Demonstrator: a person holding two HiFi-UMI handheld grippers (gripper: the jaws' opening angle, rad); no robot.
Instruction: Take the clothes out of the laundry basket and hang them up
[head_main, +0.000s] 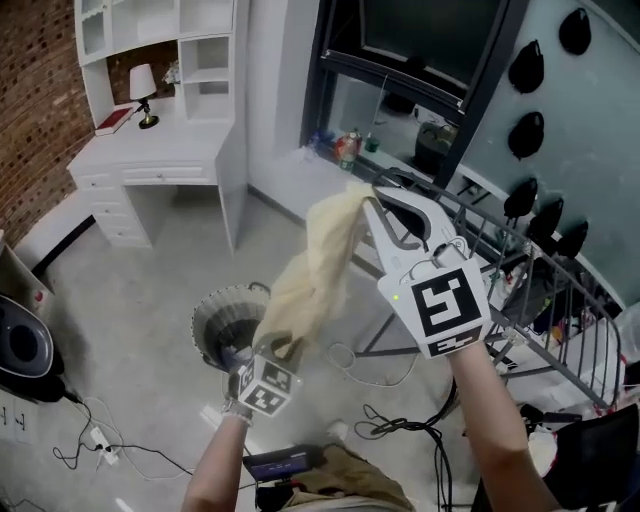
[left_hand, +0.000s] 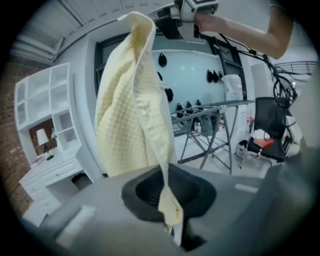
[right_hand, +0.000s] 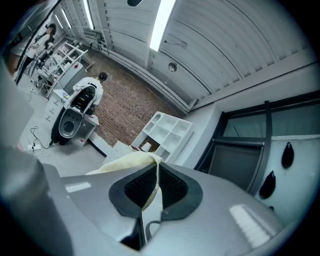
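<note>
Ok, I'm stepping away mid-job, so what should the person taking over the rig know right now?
Left tool: shut on the lower end of the yellow garment.
Right tool: shut on its upper edge, raised higher.
The garment hangs in the air between them, clear of the laundry basket on the floor; the drying rack stands to the right.
Done: garment out of the basket.
Left: hang it on the rack; what else the basket holds can't be seen.

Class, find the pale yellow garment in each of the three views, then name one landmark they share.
Head view: pale yellow garment, centre, stretched diagonally.
Left gripper view: garment fills centre-left, hanging downward.
Right gripper view: garment, small fold, lower centre-left.
Shared landmark: white shelf unit.
</note>
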